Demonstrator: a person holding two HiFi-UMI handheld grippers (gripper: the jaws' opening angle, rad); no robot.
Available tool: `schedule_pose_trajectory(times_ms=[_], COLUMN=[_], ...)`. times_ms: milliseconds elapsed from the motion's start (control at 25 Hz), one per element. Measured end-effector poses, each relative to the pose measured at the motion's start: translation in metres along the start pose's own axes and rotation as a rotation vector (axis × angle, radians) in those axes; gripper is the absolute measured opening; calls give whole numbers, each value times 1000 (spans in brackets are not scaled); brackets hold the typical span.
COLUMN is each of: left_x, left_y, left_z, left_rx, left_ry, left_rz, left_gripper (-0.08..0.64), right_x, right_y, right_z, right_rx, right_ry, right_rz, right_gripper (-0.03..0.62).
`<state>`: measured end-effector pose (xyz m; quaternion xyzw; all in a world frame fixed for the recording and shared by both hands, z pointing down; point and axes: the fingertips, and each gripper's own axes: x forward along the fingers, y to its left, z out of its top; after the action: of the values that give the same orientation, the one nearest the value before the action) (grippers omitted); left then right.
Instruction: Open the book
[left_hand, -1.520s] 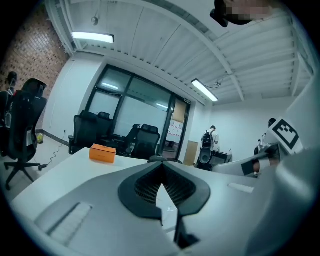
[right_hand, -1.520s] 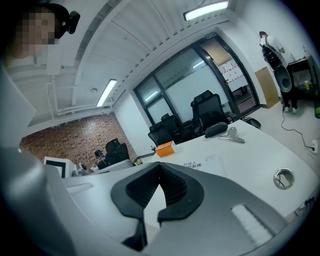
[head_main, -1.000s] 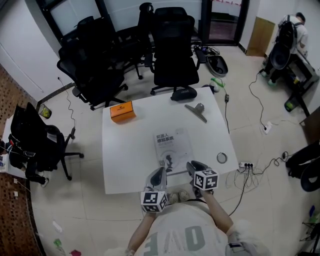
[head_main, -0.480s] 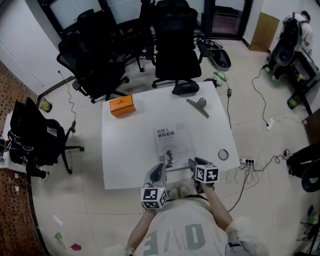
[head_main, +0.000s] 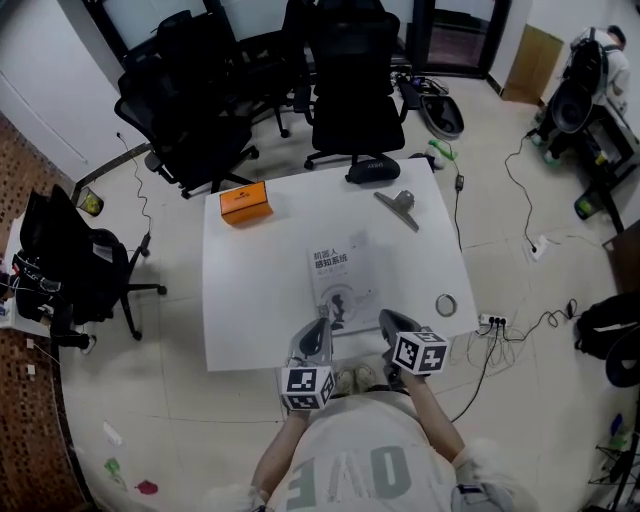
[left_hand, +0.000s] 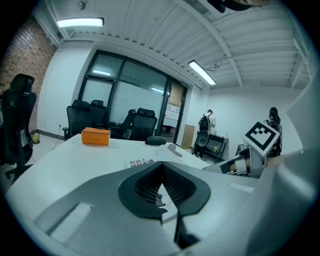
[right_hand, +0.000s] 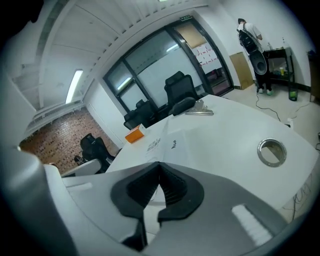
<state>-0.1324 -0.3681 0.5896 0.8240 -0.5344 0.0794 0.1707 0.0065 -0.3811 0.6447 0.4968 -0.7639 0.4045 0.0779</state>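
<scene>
At the book's (head_main: 345, 283) near short edge, both tongs sit clenched and empty: left tongs (head_main: 321, 330) at its near-left corner, right tongs (head_main: 388, 322), jaws just closed on nothing, beside its near-right corner. Its long axis runs straight away from them across the tabletop (head_main: 250, 300), cover down.

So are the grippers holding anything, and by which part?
Cannot tell: the left gripper and right gripper are shut at the book's near edge, but no pinch shows.
</scene>
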Motion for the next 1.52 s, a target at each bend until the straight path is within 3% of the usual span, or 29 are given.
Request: schedule_pose_trajectory(times_ms=[120, 240, 400, 560, 760, 1040, 1120, 1280, 1520], left_x=[7, 14, 24, 31, 27, 30, 31, 28, 5], left_y=[5, 8, 4, 8, 14, -5, -5, 11, 61], left_z=[3, 6, 9, 9, 18, 9, 4, 1, 8], left_rx=[48, 41, -88, -219, -350, -386, -379, -422, -453], left_ry=[40, 86, 146, 217, 200, 255, 282, 286, 227], left_rz=[42, 42, -78, -156, -204, -256, -240, -169, -64], left_gripper=[14, 45, 169, 152, 162, 132, 73, 19, 26], right_x=[-6, -8, -6, 1, 2, 5, 7, 3, 1], right_y=[26, 62, 106, 125, 125, 133, 137, 142, 126], right_z=[9, 14, 6, -11, -17, -24, -28, -26, -7], right_rx=[-78, -189, -354, -471, -501, -561, -588, -570, -510], right_ry=[-34, -49, -45, -17, -3, 5, 13, 2, -54], right_rz=[47, 109, 193, 230, 234, 257, 269, 299, 237], right_gripper=[5, 5, 5, 5, 5, 5, 6, 3, 3])
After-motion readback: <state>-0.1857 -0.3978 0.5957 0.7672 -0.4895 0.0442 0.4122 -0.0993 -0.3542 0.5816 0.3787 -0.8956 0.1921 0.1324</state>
